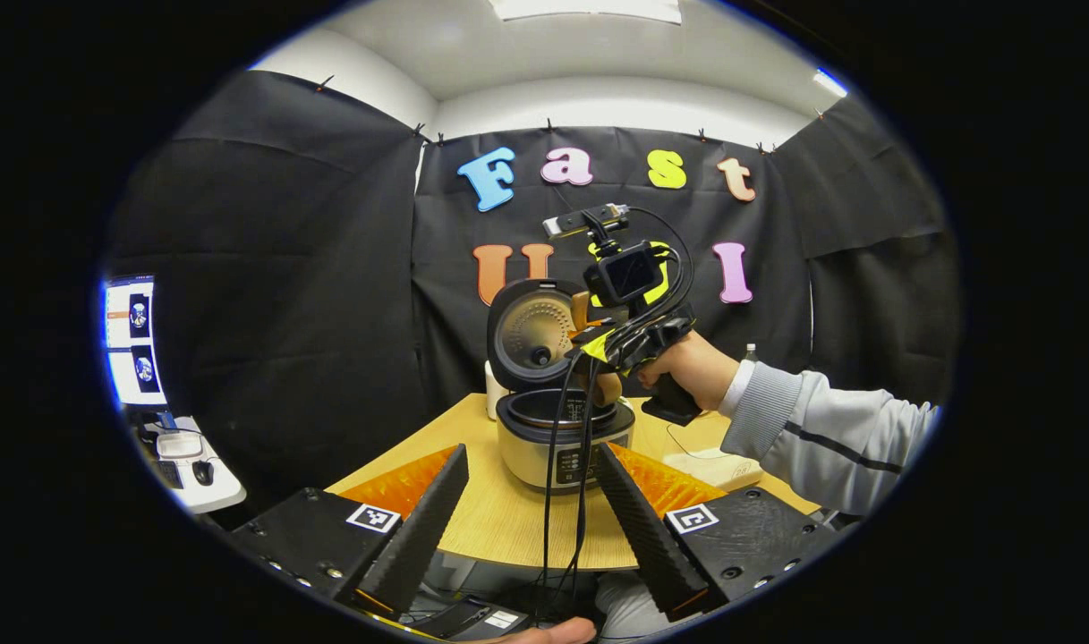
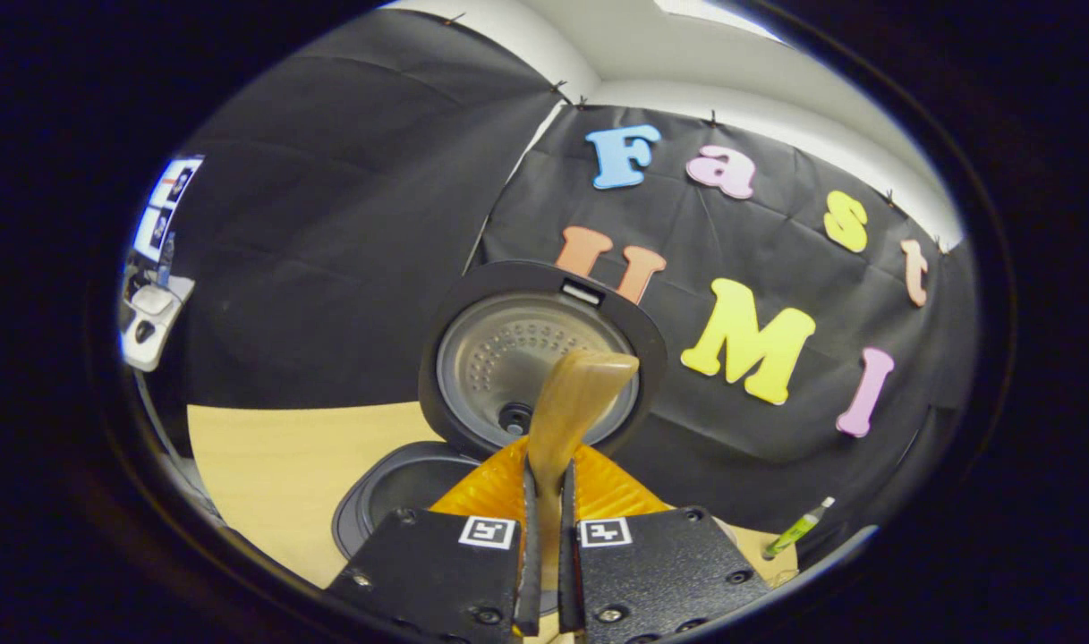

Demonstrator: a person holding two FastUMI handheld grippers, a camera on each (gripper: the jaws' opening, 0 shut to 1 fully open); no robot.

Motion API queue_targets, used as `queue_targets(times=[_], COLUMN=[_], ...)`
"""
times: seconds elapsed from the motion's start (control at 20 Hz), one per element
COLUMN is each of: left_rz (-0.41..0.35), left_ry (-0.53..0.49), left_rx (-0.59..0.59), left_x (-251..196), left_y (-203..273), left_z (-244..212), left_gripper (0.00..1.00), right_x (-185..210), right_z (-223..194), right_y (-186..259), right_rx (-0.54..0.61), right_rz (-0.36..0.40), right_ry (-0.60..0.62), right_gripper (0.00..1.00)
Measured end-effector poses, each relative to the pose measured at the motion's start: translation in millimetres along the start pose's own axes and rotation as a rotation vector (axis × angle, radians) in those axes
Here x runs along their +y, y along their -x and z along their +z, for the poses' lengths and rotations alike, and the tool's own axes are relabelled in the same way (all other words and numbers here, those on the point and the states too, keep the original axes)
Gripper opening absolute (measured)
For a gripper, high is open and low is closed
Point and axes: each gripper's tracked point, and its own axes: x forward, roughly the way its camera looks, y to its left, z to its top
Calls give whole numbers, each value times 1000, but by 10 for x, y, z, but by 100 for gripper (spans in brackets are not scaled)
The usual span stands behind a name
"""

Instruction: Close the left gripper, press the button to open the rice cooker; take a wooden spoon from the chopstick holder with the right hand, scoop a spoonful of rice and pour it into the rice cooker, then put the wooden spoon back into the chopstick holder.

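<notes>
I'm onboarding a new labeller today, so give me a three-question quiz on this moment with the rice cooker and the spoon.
1. True or false: the hinged lid of the cream, round rice cooker stands open.
2. What is the right claw shut on?
A. a green pen
B. the flat wooden spoon
C. nothing
3. Fill in: the left claw's jaws are ____, with the pale wooden table and the cooker showing between them.

Key: 1 true. 2 B, both fingers press the handle. 3 open, holding nothing.
</notes>
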Motion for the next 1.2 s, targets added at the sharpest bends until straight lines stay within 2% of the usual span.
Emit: queue_targets(times=[0.2, 0.5, 0.85, 0.9, 0.95, 1.1, 1.15, 1.2], left_rz=[-22, -44, -95, -105, -114, -133, -142, -146], left_ry=[-12, -24, -18, -22, -27, -37, -41, -45], left_rx=[14, 17, 16, 14, 15, 30, 33, 32], left_x=[-152, -318, -658, -720, -782, -928, -978, -1016], left_y=[-21, -6, 10, 4, -5, -53, -39, -33], left_z=[-36, -8, 56, 70, 48, 27, 16, 14], left_gripper=[93, 93, 93, 84, 93, 93, 84, 93], right_x=[-58, -496, -1406, -1576, -1727, -2185, -2348, -2506], right_z=[-48, -115, -432, -507, -597, -813, -908, -983], right_y=[181, 323, 525, 561, 597, 696, 736, 774], right_rx=[-15, -12, 26, 37, 49, 72, 80, 83], right_rz=[-9, -45, -167, -197, -214, -261, -281, -298], right_ry=[-12, -70, -205, -235, -273, -386, -408, -426], right_gripper=[13, 13, 14, 15, 14, 14, 14, 14])
